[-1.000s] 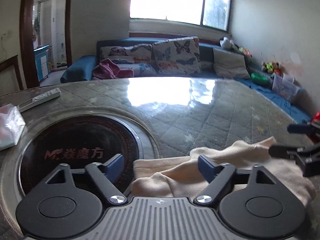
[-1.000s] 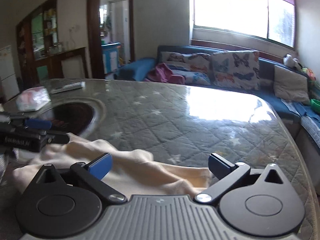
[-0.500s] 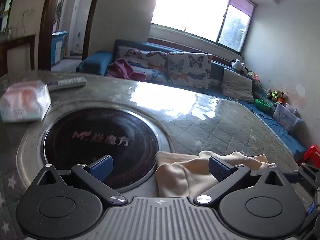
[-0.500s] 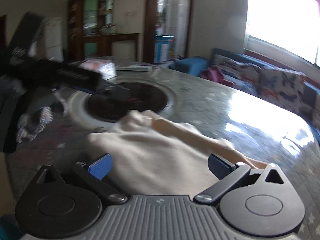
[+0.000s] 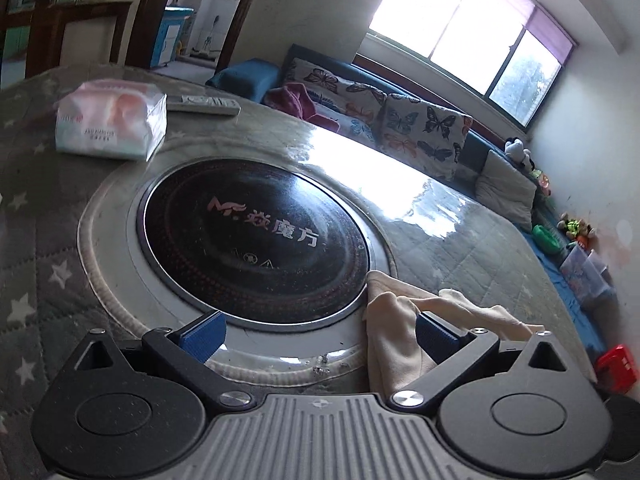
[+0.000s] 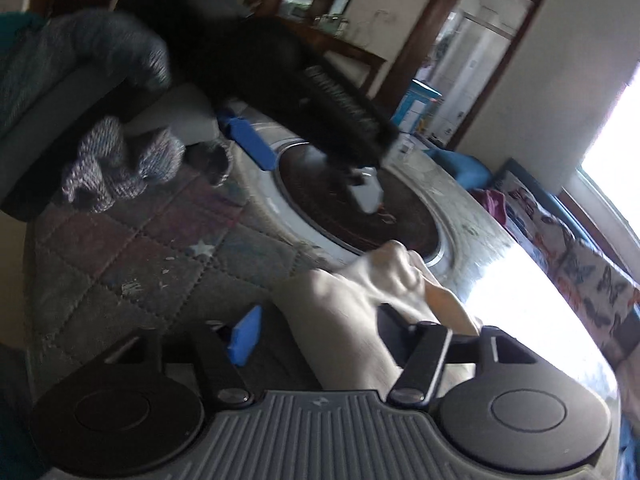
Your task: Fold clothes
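A cream garment [image 5: 400, 320] lies bunched on the quilted table, its left edge over the rim of the black round cooktop [image 5: 256, 236]. My left gripper [image 5: 320, 334] is open wide above the cooktop's rim, with only the garment's edge beside its right finger and nothing held. In the right wrist view the garment [image 6: 360, 292] lies between the jaws of my right gripper [image 6: 324, 332], which are closing; the left blue pad [image 6: 246, 334] still stands clear of the cloth. The left gripper [image 6: 308, 166] shows blurred further off, over the cooktop [image 6: 360, 216].
A tissue pack [image 5: 112, 124] and a remote control [image 5: 204, 104] lie at the table's far left. A person's knitted sleeve [image 6: 112, 160] is at the left. Behind the table runs a sofa with butterfly cushions [image 5: 420, 128].
Both grippers have swung left and rolled. The left one has come off the garment to the cooktop's rim. The right one now sits over the garment's left part with narrower jaws.
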Demonstrator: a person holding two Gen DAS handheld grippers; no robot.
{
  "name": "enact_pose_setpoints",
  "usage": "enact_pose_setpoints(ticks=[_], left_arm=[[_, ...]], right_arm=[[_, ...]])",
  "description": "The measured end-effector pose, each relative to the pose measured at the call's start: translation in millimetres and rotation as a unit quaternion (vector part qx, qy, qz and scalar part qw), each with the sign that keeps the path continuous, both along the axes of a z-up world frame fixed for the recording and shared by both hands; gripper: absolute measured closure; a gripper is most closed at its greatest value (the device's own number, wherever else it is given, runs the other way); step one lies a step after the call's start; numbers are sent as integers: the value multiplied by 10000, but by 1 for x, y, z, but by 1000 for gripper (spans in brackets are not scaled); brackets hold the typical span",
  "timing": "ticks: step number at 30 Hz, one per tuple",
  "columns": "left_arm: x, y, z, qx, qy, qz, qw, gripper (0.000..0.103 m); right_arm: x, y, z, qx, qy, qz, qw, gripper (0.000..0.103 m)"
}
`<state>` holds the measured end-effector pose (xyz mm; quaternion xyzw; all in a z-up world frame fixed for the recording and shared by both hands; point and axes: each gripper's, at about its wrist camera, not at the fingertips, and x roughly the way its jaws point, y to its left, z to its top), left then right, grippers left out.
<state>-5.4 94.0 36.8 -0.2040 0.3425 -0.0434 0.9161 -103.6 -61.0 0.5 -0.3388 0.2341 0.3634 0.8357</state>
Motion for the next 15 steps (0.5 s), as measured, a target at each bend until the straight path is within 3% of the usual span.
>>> enact_pose_setpoints(ticks=[2, 7, 10, 15], left_arm=[[0, 2, -1, -133, 24, -38, 9999, 1], [1, 5, -5, -642, 129, -65, 9978, 1], [3, 6, -8, -1054, 198, -41, 9942, 1], [10, 3, -14, -1711, 340, -42, 9847, 1]], right_arm=[[2, 5, -3, -46, 18, 34, 10000, 52], [9, 11, -4, 60, 146, -53, 9999, 81], [19, -3, 9, 552, 467, -258, 9971, 87], [31, -27, 32, 1273, 870, -548, 9865, 89]])
